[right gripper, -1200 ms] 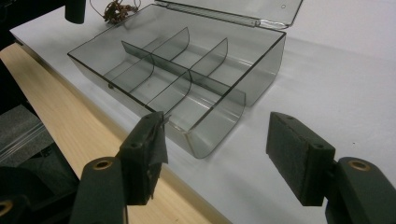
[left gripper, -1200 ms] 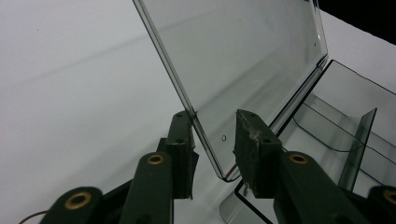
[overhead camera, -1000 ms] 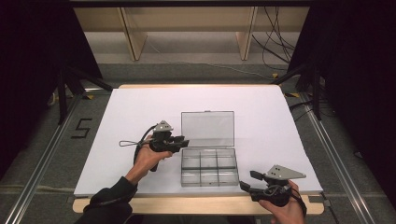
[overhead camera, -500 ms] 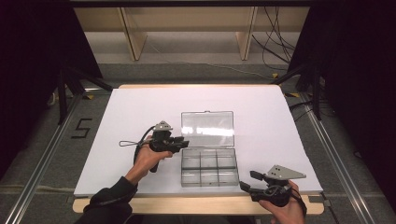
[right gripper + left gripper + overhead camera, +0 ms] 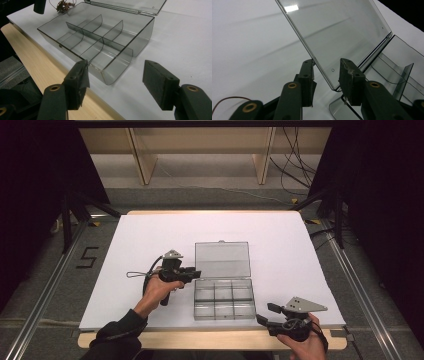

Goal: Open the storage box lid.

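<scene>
- The clear plastic box sits near the middle of the worktop's near edge, its lid swung open toward the far edge.
- It looks light, stiff and slick — thin hard walls that would likely crack under a hard squeeze and skate on the white surface.
- The left gripper straddles the lid's corner edge; its jaws have just been opening and the pads stand off the plastic, so nothing is held.
- The right gripper hangs open at the worktop's near right corner, clear of the box.
- Best hold, I judge: the lid's free rim, or a side wall.
- Hard to read — the clear dividers blur together, and the compartments look empty.
</scene>
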Tool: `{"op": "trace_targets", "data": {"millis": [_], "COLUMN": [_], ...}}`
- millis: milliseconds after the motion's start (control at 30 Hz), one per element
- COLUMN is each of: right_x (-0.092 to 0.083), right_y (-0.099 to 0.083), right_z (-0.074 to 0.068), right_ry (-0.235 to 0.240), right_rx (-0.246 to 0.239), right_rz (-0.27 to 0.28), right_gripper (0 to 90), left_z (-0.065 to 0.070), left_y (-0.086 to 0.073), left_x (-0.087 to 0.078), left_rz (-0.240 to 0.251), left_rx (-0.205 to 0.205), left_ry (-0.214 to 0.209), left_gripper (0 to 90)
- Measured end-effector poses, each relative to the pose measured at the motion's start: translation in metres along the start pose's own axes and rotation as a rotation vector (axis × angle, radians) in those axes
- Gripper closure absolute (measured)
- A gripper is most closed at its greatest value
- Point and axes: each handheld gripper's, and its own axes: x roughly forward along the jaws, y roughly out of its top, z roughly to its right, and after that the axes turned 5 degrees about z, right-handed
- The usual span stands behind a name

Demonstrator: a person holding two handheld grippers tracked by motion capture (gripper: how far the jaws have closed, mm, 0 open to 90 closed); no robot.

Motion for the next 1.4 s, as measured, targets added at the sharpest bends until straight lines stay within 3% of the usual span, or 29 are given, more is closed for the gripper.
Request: {"op": "trace_targets", "data": {"millis": [100,333,400,533,567,700,767,867,900,1100,1233,1400], "right_x": [0.0,-0.001,-0.001,-0.001,-0.001,-0.001,-0.001,0.0,0.0,0.0,-0.001,-0.002], "right_y": [0.0,0.0,0.0,0.0,0.0,0.0,0.0,0.0,0.0,0.0,0.0,0.0], "right_z": [0.0,0.0,-0.002,0.0,-0.003,-0.002,-0.002,-0.003,0.0,0.0,0.001,0.0], "right_ry": [0.001,0.0,0.001,0.001,0.001,-0.002,0.0,0.013,0.003,-0.004,-0.008,-0.001], "right_rx": [0.0,0.004,0.031,0.004,0.032,0.033,0.025,0.055,0.009,-0.001,-0.014,-0.004], "right_rz": [0.0,0.002,-0.012,0.003,-0.005,-0.013,0.005,0.006,0.01,0.011,0.012,0.004], "right_gripper": [38.3,38.0,38.0,38.0,38.0,37.9,37.8,37.7,37.6,37.5,37.6,37.6], "left_z": [0.0,0.004,0.004,0.003,0.003,0.004,0.004,0.003,0.003,0.002,-0.003,-0.013], "left_y": [-0.001,0.0,0.001,0.003,0.004,0.007,0.01,0.013,0.014,0.02,0.019,0.013], "left_x": [0.0,0.0,0.0,-0.004,-0.006,-0.011,-0.017,-0.021,-0.024,-0.041,-0.052,-0.064], "left_rz": [-0.009,-0.016,-0.009,0.003,0.003,0.002,0.007,0.016,0.016,0.028,0.042,0.021], "left_rx": [-0.002,0.004,0.007,0.005,0.01,0.034,0.042,0.042,0.04,0.038,0.05,0.038], "left_ry": [-0.003,-0.002,0.005,0.013,0.014,0.021,0.022,0.013,0.014,0.005,0.033,0.059], "left_gripper": [67.2,65.4,64.9,64.7,64.5,62.1,61.2,60.4,59.6,56.3,54.3,52.3]}}
